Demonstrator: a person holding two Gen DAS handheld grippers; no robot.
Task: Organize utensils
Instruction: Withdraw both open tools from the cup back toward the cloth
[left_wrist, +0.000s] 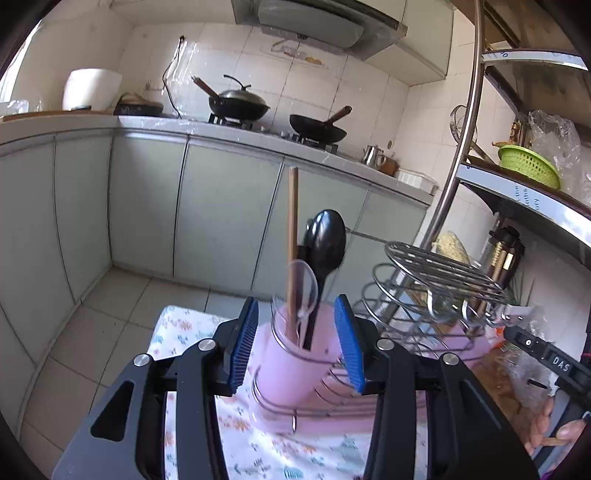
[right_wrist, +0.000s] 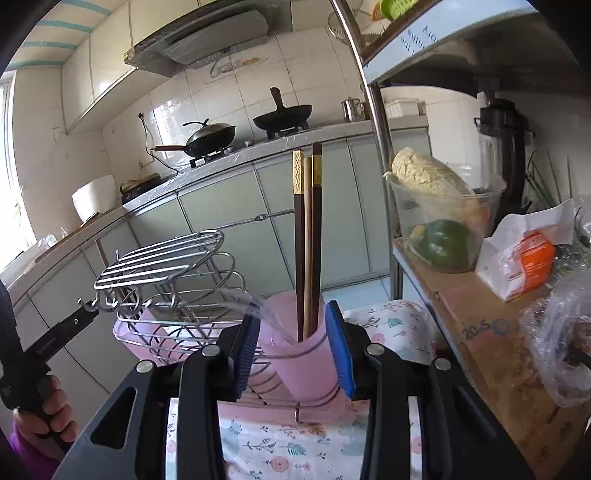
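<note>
One pink cup (left_wrist: 291, 362) holds a black spoon (left_wrist: 325, 245), clear spoon (left_wrist: 304, 288) and wooden chopstick (left_wrist: 293, 236); the other pink cup (right_wrist: 299, 365) holds gold-banded chopsticks (right_wrist: 307, 236) upright.

Left gripper (left_wrist: 299, 343) with blue pads (left_wrist: 245, 345) standing either side of a pink cup (left_wrist: 291, 373), not pressing on it. Cup sitting in a wire ring at the near left corner of a wire dish rack (left_wrist: 424, 295). Upright in the cup: a wooden chopstick (left_wrist: 292, 236), a black spoon (left_wrist: 327, 240), a clear plastic spoon (left_wrist: 304, 286). Rack resting on a flowered cloth (left_wrist: 177, 328) near its far edge. A hand (left_wrist: 565, 430) at lower right.
</note>
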